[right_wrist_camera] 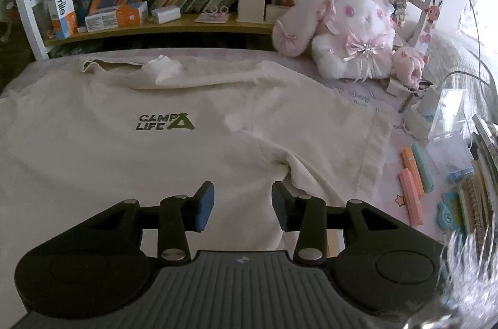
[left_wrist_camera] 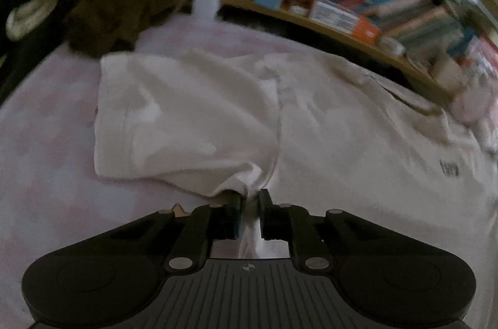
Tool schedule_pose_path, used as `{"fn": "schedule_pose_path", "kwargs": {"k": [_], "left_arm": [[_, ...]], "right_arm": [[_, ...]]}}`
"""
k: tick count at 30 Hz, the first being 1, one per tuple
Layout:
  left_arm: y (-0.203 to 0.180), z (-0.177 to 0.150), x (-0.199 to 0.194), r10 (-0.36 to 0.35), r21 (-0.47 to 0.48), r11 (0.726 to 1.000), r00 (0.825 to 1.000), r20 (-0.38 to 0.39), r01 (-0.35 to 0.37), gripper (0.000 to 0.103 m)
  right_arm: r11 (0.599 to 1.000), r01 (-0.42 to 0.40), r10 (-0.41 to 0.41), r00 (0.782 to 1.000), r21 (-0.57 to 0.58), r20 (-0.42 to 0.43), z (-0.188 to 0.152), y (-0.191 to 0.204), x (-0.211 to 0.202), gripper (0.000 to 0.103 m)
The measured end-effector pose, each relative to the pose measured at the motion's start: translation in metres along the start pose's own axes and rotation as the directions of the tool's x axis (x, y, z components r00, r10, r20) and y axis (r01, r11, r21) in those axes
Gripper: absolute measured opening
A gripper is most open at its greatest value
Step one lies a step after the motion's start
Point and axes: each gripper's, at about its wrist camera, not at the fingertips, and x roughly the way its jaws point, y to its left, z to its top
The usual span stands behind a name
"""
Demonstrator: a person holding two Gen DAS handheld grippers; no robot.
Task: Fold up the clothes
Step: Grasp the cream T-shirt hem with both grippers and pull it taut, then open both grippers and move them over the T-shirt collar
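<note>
A cream T-shirt (right_wrist_camera: 155, 148) is pinched at its sleeve by the left gripper (left_wrist_camera: 248, 198); the right gripper (right_wrist_camera: 242, 192) is held open above it, empty.

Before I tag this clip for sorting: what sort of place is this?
Probably a bedroom or child's room: a bookshelf crammed with books, a pink plush rabbit, and a T-shirt spread on a pink patterned surface.
</note>
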Motion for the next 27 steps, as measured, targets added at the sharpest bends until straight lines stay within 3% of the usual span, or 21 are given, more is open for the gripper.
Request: {"fn": "schedule_pose_path", "kwargs": {"k": [6, 11, 21, 27], "left_arm": [[-0.015, 0.001, -0.027, -0.009, 0.155, 0.988, 0.999, 0.040, 0.003, 0.030], [-0.032, 0.008, -0.036, -0.030, 0.231, 0.973, 0.998, 0.063, 0.014, 0.041], [-0.082, 0.026, -0.019, -0.030, 0.341, 0.940, 0.998, 0.058, 0.008, 0.059], [-0.103, 0.038, 0.001, -0.031, 0.385, 0.923, 0.998, 0.046, 0.011, 0.061]], "right_arm": [[0.995, -0.015, 0.016, 1.000, -0.096, 0.009, 0.008, 0.009, -0.002, 0.046], [0.982, -0.031, 0.034, 0.999, -0.184, 0.015, 0.021, 0.013, 0.004, 0.049], [0.942, -0.093, 0.104, 0.994, -0.324, 0.016, 0.054, 0.010, 0.034, 0.051], [0.916, -0.126, 0.143, 0.990, -0.382, 0.016, 0.076, 0.007, 0.056, 0.051]]}}
